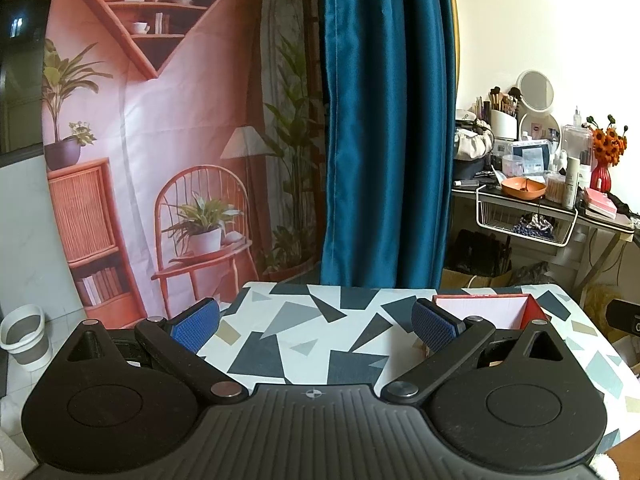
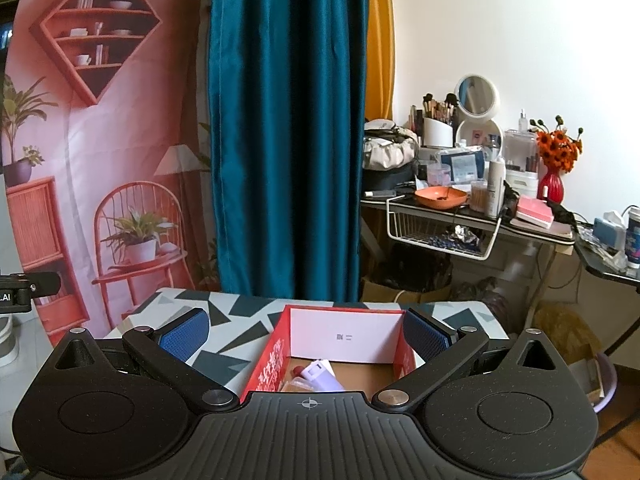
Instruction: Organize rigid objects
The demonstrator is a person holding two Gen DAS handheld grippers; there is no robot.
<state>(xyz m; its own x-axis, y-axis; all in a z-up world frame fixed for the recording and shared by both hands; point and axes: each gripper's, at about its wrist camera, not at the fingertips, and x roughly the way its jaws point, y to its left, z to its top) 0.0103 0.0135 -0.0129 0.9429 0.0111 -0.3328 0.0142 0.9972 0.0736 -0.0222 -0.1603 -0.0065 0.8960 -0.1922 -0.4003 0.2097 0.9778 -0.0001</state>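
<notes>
Hovering above a table (image 1: 320,332) covered in a grey, black and white geometric cloth, both grippers stand spread wide with nothing between their blue pads. The left gripper (image 1: 316,326) faces bare cloth at the centre of its frame, and only a corner of the red box (image 1: 500,312) shows at the middle right of that view, just behind the right-hand pad. That placement suggests the left tool is parked clear of the container.

The right gripper (image 2: 306,334) sits directly over the red box (image 2: 276,356), which fills the lower centre of its frame; its fingers straddle the box, one pad outside the left wall and the other by the right wall. Inside, at the bottom centre of the frame, lie a white tube-like item (image 2: 320,376) and a small red-tipped object (image 2: 298,370), partly hidden by the gripper body, so their exact kind cannot be told.

With items lying in the box and both tools empty, the box appears to serve as the collecting place. No other loose objects show on the cloth in either view.
</notes>
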